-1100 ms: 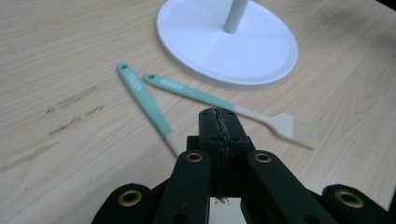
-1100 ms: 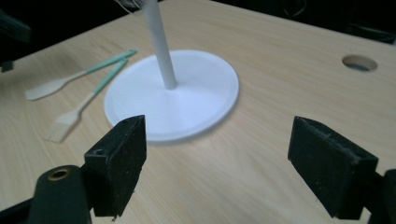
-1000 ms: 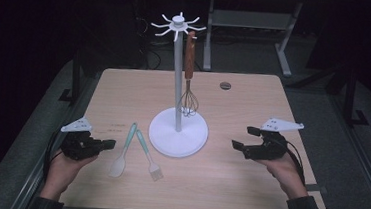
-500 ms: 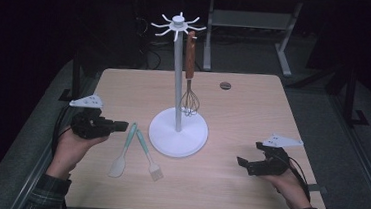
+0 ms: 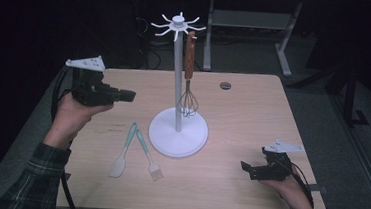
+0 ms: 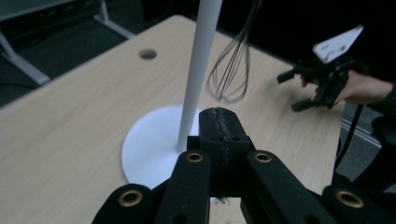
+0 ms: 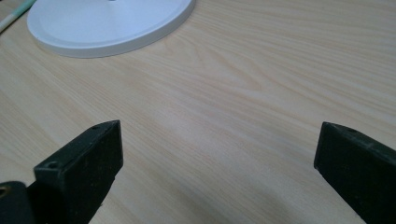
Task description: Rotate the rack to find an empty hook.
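A white utensil stand [image 5: 178, 132] rises from the middle of the table, its pole [image 6: 198, 65] topped by a ring of hooks. A whisk [image 5: 187, 102] with a brown handle hangs from one hook; its wire head [image 6: 231, 70] shows in the left gripper view. A teal-handled spatula [image 5: 122, 152] and a teal-handled brush [image 5: 148, 156] lie left of the base. My left gripper [image 5: 130, 96] is held above the table's left side, pointing at the pole, shut [image 6: 219, 116] on nothing. My right gripper [image 5: 246, 170] is low at the front right; its jaws [image 7: 219, 140] have just been opening, with only bare wood between them.
The wooden table [image 5: 252, 120] has a small round cable hole [image 5: 225, 85] at the back right. The stand's round base [image 7: 112, 23] lies ahead of the right gripper. Metal desk legs [image 5: 283, 52] stand on the dark floor behind the table.
The left hand has lifted its shut gripper up from the table and turned it toward the stand. The right hand has sunk to the table's front right, and its jaws have spread wider.
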`<state>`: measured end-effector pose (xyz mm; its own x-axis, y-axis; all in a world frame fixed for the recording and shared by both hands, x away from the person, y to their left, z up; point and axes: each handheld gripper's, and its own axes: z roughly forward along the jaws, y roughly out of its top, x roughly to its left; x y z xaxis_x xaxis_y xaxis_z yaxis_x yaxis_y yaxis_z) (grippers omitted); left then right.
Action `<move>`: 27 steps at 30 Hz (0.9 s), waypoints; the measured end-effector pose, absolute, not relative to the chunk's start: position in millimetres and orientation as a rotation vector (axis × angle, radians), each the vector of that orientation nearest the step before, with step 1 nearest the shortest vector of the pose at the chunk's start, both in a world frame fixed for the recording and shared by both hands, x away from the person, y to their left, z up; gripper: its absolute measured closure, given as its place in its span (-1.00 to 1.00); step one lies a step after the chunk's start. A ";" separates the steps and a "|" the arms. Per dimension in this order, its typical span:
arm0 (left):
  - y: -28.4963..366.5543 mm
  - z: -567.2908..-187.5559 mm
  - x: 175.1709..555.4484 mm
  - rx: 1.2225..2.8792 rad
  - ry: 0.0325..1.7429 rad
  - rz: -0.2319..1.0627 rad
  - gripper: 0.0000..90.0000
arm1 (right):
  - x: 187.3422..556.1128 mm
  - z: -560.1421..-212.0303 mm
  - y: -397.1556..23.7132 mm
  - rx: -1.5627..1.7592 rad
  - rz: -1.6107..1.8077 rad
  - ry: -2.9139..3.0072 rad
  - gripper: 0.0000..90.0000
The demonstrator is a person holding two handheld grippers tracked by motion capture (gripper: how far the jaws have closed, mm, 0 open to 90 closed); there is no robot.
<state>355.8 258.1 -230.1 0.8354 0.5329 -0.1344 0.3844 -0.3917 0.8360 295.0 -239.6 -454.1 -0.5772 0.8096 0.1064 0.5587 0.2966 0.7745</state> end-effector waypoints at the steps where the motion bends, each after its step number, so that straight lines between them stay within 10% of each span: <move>1: 255.6 -222.9 357.2 2.025 0.662 0.195 1.00 | 295.2 -454.8 -239.6 1.238 1.157 2.274 -0.98; 27: 199.9 -112.4 373.3 1.945 0.469 0.269 1.00 | 298.2 -458.0 -244.1 1.268 1.133 2.266 -0.98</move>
